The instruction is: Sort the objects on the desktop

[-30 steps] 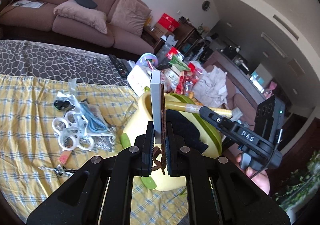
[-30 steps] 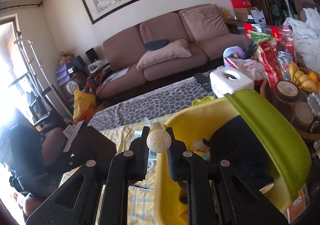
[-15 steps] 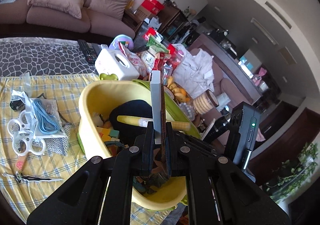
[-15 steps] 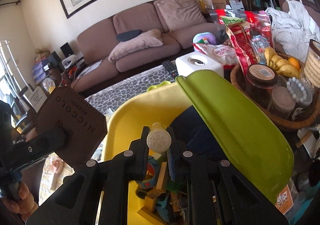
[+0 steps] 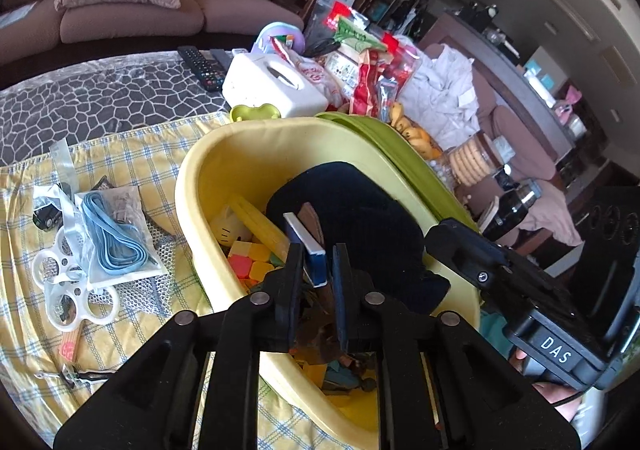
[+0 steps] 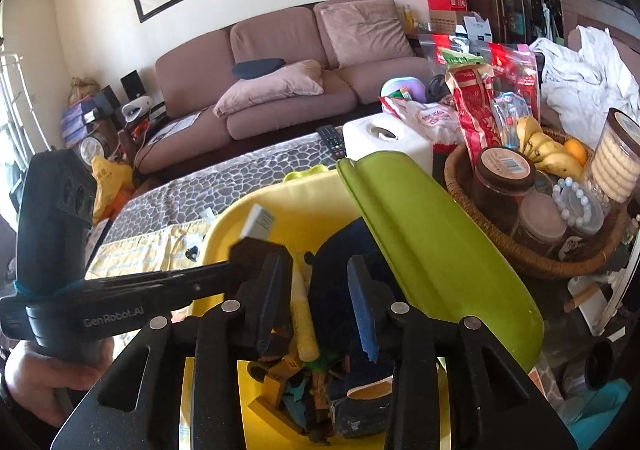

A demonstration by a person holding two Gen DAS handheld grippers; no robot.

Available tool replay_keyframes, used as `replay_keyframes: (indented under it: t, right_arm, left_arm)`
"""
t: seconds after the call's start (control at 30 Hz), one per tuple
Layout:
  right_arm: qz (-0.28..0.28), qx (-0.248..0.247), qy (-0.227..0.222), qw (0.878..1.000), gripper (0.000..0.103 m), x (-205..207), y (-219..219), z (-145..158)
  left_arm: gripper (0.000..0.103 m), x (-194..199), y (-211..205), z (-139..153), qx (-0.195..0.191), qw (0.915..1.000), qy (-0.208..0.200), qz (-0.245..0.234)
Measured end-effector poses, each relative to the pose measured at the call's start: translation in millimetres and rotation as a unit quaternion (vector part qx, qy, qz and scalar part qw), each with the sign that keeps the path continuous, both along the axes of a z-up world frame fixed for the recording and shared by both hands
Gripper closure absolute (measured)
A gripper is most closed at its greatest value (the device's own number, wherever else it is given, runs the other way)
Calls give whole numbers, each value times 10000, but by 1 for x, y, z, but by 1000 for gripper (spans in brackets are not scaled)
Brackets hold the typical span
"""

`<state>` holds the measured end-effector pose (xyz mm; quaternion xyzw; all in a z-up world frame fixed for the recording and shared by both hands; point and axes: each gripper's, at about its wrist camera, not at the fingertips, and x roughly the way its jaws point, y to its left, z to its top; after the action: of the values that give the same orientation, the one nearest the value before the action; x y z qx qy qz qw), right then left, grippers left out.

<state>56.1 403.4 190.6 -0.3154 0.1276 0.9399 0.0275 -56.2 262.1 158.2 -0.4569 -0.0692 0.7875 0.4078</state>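
Observation:
A yellow bin [image 5: 200, 186] with a green lid [image 6: 432, 250] tipped open holds a black cloth [image 5: 360, 218], coloured blocks and small toys. My left gripper [image 5: 314, 270] is over the bin with its jaws parted; a blue-and-white card with a brown leather tag [image 5: 308, 246] leans loose between them. It also shows in the right wrist view [image 6: 260, 226]. My right gripper [image 6: 316, 290] is open over the bin. A yellow tube [image 6: 304, 326] lies in the bin below it.
On the checked cloth left of the bin lie a bag with a blue cord [image 5: 112, 238] and a white plastic ring holder [image 5: 68, 290]. A white tissue box [image 5: 272, 86], snack bags and a wicker fruit basket [image 6: 532, 250] crowd the far and right sides.
Both grippers have lowered into the bin and opened. The right has let go of the yellow tube, which now lies in the bin. The left has loosened on the card and tag.

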Motion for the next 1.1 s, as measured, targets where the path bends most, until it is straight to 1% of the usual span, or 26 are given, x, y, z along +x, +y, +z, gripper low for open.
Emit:
replay_keyframes:
  t: [0.03,0.07,0.1,0.27,0.33,0.37,0.4,0.43,0.53,0.57,0.6,0.63,0.67,0.73,0.83,0.93,0.97,1.1]
  right_arm:
    - [0,-16,16,10000,67,0,0,1]
    - [7,-25,16,10000,67,-1,0,1]
    - [10,-20,5,10000,66,-1,-2,1]
    - [87,48,11,10000,61,-4,-13,2]
    - [113,92,36,9999,56,-4,-18,2]
    - [121,112,50,9999,51,-4,-21,3]
    - [137,121,66,9998,46,-5,-24,3]
    - [159,120,81,9998,44,-6,-26,3]
    - [227,124,122,9996,36,-7,-34,4]
    - [251,124,142,9995,29,-8,-37,4]
    - [278,119,166,9994,22,-8,-41,5]
    - [308,115,193,9993,21,-8,-45,6]
    - [350,117,211,9991,21,-9,-50,6]
    - [458,145,229,9986,19,-10,-60,7]
    - [595,218,247,9977,14,-13,-78,8]
    - [692,256,322,9968,6,-14,-94,10]
    - [713,264,368,9964,1,-13,-99,11]
    - [875,333,466,9945,1,-14,-116,11]
  left_arm:
    - [73,2,-2,2,7,10000,51,30]
    - [68,4,-3,5,12,9999,101,61]
    - [61,6,-6,8,-10,9998,171,96]
    - [46,20,-24,22,-192,9976,596,310]
    - [36,27,-35,28,-233,9961,750,408]
    - [34,29,-40,31,-250,9953,816,451]
    - [29,32,-45,34,-265,9945,882,504]
    - [27,36,-52,36,-279,9935,942,568]
    - [15,44,-72,41,-347,9900,1116,784]
    - [9,47,-80,42,-372,9887,1169,864]
    - [7,48,-88,41,-400,9875,1209,933]
    - [6,50,-95,41,-449,9862,1235,1009]
    - [0,51,-103,38,-502,9849,1250,1086]
    - [0,53,-118,34,-575,9831,1231,1226]
    - [0,55,-139,24,-638,9818,1094,1416]
    - [0,58,-159,17,-752,9778,1062,1645]
    - [0,60,-164,15,-778,9762,1061,1721]
    - [0,64,-189,10,-836,9694,1074,2041]
